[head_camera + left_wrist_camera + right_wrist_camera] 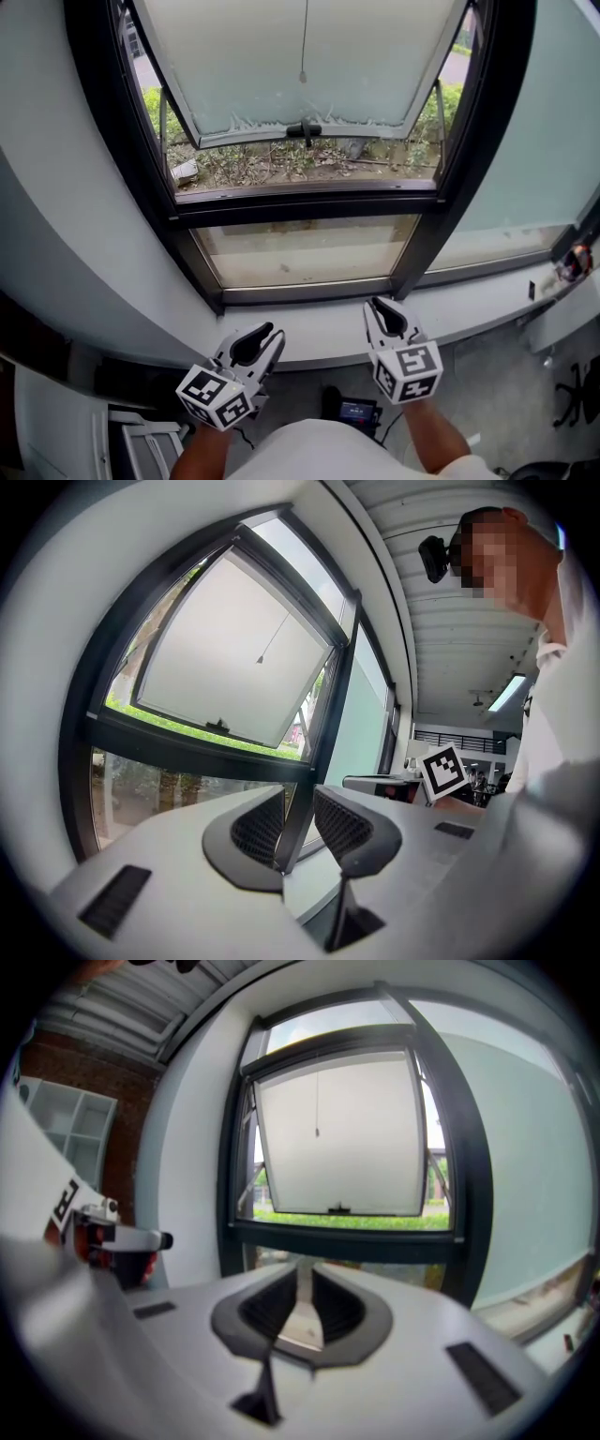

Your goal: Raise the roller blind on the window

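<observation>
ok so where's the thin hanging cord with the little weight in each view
Head view: cord at top centre, down the pale panel, ending above the black handle.
Left gripper view: cord left of centre, slanting across the tilted panel.
Right gripper view: cord upper centre, hanging straight.
Shared landmark: the black handle on the panel's lower edge, below the cord in every view.

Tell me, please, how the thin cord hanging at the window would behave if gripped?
The cord looks very thin and hangs straight, so it is probably limp and would swing when touched. Its small end bob seems light, steadying it little. So fine, it may slip between jaws.
</observation>
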{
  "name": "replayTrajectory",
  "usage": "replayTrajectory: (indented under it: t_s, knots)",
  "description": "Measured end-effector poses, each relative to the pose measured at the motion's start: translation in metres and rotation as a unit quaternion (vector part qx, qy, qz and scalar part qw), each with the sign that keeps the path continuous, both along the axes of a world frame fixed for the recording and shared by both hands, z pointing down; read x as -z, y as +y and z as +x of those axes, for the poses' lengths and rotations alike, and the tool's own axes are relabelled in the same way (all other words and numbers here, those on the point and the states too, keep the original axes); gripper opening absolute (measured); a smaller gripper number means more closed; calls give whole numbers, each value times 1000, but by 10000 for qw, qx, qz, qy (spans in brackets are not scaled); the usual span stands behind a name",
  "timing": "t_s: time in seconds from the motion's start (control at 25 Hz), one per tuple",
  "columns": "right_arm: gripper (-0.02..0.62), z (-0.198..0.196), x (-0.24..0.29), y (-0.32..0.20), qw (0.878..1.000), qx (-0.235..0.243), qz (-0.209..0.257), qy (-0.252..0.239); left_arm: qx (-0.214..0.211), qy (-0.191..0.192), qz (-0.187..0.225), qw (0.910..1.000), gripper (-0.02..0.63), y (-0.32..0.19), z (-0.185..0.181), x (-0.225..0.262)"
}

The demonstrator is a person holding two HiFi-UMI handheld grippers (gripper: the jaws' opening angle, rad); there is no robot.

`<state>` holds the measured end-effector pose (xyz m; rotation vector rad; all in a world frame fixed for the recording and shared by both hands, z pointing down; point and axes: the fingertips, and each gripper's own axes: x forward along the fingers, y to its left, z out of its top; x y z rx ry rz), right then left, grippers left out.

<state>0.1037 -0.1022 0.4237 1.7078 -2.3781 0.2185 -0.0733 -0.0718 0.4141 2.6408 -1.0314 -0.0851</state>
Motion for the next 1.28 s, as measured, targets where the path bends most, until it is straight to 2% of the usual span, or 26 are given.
replayTrajectory:
  t_s: [0.72,1.28]
  knots:
    - [63,-26,-10,61,9998,-137,-122,103,-372,-63,-124,9992,115,52,-16,-12]
    - [61,-20,1,60,9994,274,-109,177,-5,-20,-109,9999,115,59,-7,-1]
